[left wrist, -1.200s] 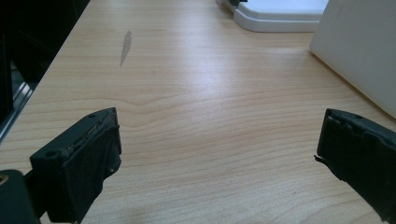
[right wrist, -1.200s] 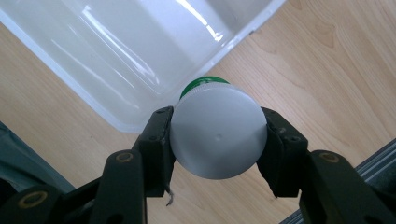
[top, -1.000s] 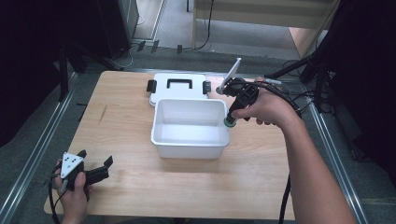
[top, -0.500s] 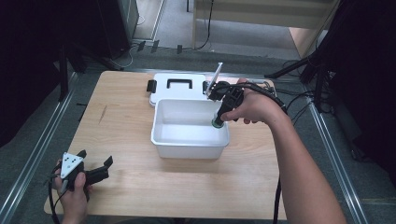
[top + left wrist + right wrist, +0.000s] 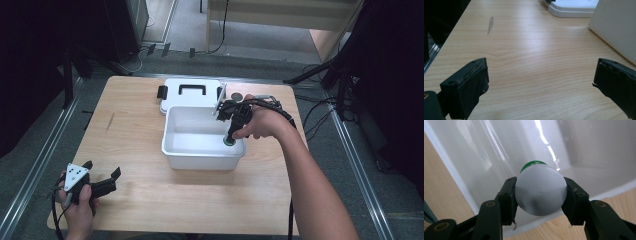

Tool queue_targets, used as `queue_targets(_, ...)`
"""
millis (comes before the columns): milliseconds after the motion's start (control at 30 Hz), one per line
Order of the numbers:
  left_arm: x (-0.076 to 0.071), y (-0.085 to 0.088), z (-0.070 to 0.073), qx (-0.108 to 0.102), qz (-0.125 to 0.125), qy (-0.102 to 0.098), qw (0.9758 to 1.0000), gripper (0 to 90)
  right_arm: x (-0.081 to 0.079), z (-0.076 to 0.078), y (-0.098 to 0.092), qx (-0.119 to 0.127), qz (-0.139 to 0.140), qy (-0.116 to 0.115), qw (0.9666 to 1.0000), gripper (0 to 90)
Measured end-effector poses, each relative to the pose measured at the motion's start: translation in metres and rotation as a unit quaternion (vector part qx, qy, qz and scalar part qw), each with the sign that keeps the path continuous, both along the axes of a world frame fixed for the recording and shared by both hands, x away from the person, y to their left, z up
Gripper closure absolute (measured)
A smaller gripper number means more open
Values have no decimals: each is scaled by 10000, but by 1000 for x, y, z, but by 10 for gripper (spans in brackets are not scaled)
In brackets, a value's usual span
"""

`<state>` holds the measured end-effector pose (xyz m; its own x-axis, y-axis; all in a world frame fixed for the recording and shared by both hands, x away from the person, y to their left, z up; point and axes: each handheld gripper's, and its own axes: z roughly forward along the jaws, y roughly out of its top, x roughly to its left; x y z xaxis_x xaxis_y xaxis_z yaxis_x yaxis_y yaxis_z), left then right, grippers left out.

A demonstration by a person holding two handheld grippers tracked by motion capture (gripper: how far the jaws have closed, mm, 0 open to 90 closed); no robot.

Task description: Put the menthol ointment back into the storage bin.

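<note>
Gripping a grey-capped green bottle (image 5: 540,190), the right claw (image 5: 540,195) hangs over the white tub (image 5: 200,159). The left claw (image 5: 540,85) rests spread apart on the counter (image 5: 135,130).

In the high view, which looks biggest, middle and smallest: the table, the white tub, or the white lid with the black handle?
1. Table, clearly the biggest.
2. White tub.
3. White lid, but the tub hides part of it, so the two may really be close in size.

No readable text, label, brand, number or sign on any surface in view.
</note>
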<state>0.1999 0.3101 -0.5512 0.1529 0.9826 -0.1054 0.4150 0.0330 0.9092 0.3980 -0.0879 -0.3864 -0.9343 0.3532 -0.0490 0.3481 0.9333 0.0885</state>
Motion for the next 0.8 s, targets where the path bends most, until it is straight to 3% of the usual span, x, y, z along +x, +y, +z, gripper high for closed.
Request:
queue_targets(100, 0, 0, 0, 6, -2, 1, 10000, 2, -1, -6, 1, -49, 52, 28, 10000, 513)
queue_targets(400, 0, 0, 0, -12, 8, 6, 10000, 2, -4, -38, 6, -262, 549, -50, 9981, 512)
queue_targets(667, 0, 0, 0, -15, 11, 7, 10000, 2, -5, -50, 12, -346, 788, -199, 9961, 512)
queue_targets(800, 0, 0, 0, -15, 13, 6, 10000, 2, -5, -55, 15, -519, 818, -193, 9951, 511)
